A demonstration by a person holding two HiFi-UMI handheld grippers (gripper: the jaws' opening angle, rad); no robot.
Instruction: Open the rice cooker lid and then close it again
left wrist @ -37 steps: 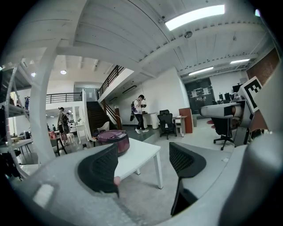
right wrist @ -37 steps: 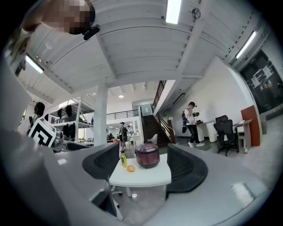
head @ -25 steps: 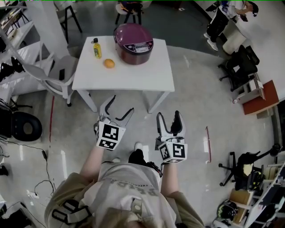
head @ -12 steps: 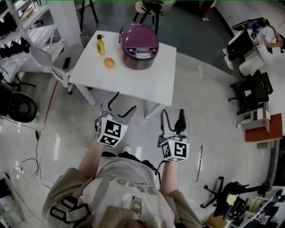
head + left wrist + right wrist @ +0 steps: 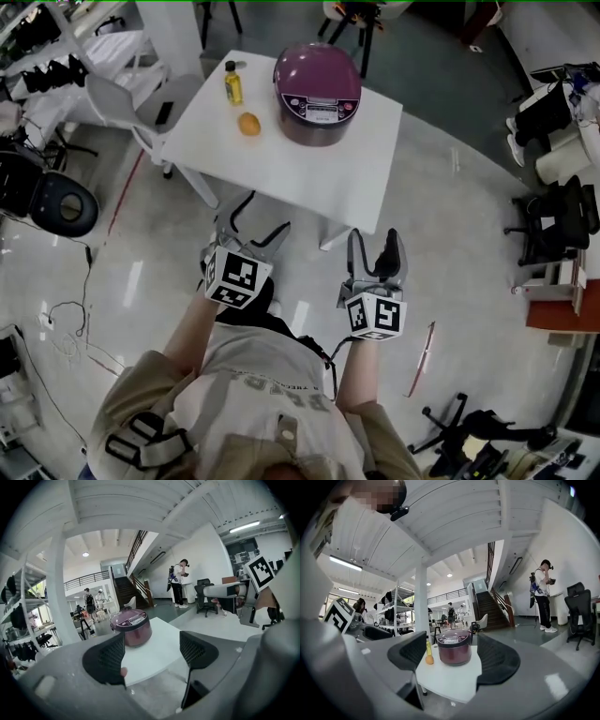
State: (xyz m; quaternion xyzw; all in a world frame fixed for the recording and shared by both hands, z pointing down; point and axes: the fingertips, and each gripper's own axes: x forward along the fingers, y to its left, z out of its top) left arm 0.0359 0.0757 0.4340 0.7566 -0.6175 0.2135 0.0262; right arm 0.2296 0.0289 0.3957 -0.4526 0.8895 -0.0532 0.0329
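A purple rice cooker point(image 5: 317, 92) with its lid down stands at the far side of a white table point(image 5: 309, 173). It also shows in the left gripper view as the rice cooker point(image 5: 131, 627) and in the right gripper view as the rice cooker point(image 5: 453, 652). My left gripper point(image 5: 251, 219) is open and empty, held over the floor short of the table's near edge. My right gripper point(image 5: 375, 253) is open and empty too, beside it and likewise short of the table. Both point toward the cooker.
On the table left of the cooker lie an orange point(image 5: 248, 123) and a small yellow bottle point(image 5: 232, 82). A white chair point(image 5: 141, 108) stands at the table's left. Office chairs point(image 5: 558, 220) sit at the right, a person point(image 5: 177, 581) stands far off, and cables point(image 5: 66, 319) lie on the floor.
The table and cooker have shifted right and come slightly nearer in the head view as I step toward them. Both grippers stay open, held in front of me.
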